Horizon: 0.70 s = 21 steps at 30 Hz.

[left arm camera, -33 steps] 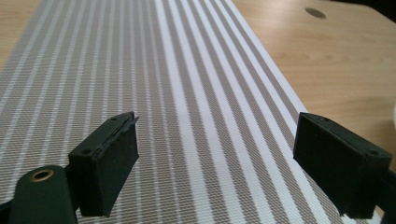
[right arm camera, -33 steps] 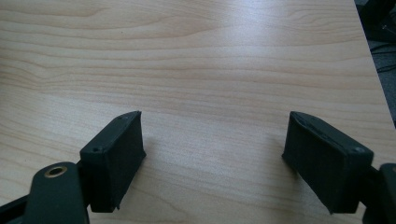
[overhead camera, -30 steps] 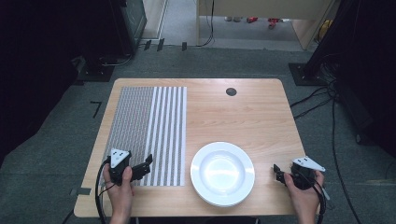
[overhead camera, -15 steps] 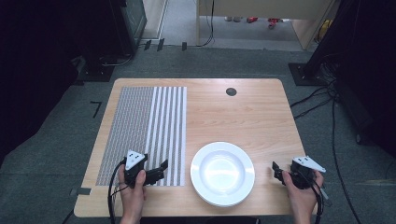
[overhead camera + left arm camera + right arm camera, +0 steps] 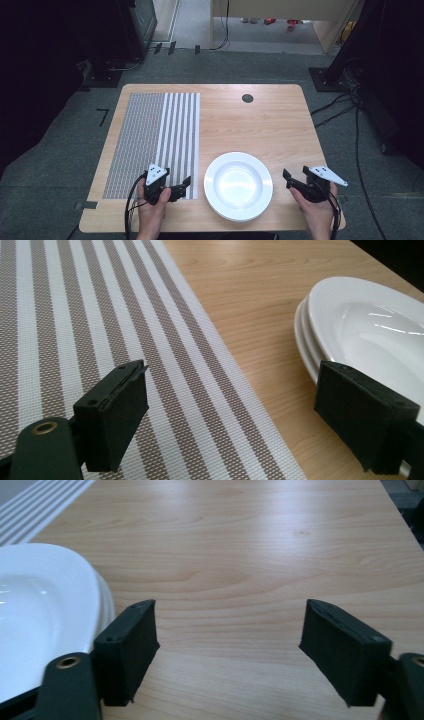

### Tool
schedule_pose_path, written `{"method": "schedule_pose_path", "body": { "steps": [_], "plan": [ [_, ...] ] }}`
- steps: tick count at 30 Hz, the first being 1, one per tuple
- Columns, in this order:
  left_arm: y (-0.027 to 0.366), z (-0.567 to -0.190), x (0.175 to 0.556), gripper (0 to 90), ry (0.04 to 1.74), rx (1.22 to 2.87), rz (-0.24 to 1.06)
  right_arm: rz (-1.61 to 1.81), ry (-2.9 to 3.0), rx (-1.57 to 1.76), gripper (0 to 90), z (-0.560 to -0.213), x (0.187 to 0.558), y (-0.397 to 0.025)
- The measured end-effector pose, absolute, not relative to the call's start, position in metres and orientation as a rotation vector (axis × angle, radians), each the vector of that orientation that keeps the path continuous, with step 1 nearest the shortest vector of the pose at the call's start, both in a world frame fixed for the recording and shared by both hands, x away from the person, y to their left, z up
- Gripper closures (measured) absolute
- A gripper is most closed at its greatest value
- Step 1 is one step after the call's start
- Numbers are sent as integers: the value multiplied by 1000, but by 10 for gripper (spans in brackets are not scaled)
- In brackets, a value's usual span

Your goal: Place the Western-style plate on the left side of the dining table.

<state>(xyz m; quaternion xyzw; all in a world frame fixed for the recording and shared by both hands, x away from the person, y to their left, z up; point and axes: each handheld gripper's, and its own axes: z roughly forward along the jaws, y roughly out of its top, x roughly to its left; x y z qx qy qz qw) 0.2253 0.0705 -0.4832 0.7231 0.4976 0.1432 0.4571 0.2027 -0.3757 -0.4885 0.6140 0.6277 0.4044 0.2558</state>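
Centrally, near the table's (image 5: 260, 125) front edge: a stack of white deep plates (image 5: 238, 186), three rims visible in the left gripper view (image 5: 350, 325). Stack sits on bare wood, just right of the striped placemat (image 5: 155, 142), not touching it as far as the high view shows.

Left gripper (image 5: 182, 186) at 9 o'clock of the plates, over the placemat's front right corner. Left hand (image 5: 150, 205) comes in from the bottom edge, forearm roughly upright in the frame, tool turned so the jaws aim toward 3 o'clock at the plate rim. Jaws spread wide, nothing between them. In the left gripper view (image 5: 230, 420), one jaw hangs over the mat stripes, the other stands in front of the plate rims; whether it touches the rim cannot be told.

Right gripper (image 5: 288, 180) at 3 o'clock of the plates, close beside the rim, over bare wood. Right hand (image 5: 316, 205) enters from the bottom right, jaws aimed toward 10 o'clock. Also spread wide, released, gripping nothing. In the right gripper view (image 5: 227, 652), the plate edge (image 5: 45, 605) lies just beside the left-hand jaw; plain tabletop shows in the gap.

Small black round grommet (image 5: 247, 98) at 12 o'clock, near the far edge, well apart from everything.
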Motion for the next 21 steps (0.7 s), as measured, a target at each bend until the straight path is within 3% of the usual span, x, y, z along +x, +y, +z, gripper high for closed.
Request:
{"method": "schedule_pose_path", "body": {
  "steps": [1,9,17,18,19,21],
  "plan": [
    [70,-483,225,139,1226,1782,353,1098,1704,1667,235,-488,203,-376],
    [58,-483,220,139,1159,1799,304,1233,1781,1633,501,-486,200,-348],
    [47,-485,215,153,1105,1820,251,1264,1825,1642,592,-490,200,-334],
    [47,-485,215,163,1105,1820,251,1264,1825,1642,592,-490,200,-334],
    [45,-485,213,213,1094,1817,260,1318,1802,1686,664,-492,199,-335],
    [44,-484,212,250,1085,1815,251,1411,1804,1703,705,-494,200,-337]
  ]
}}
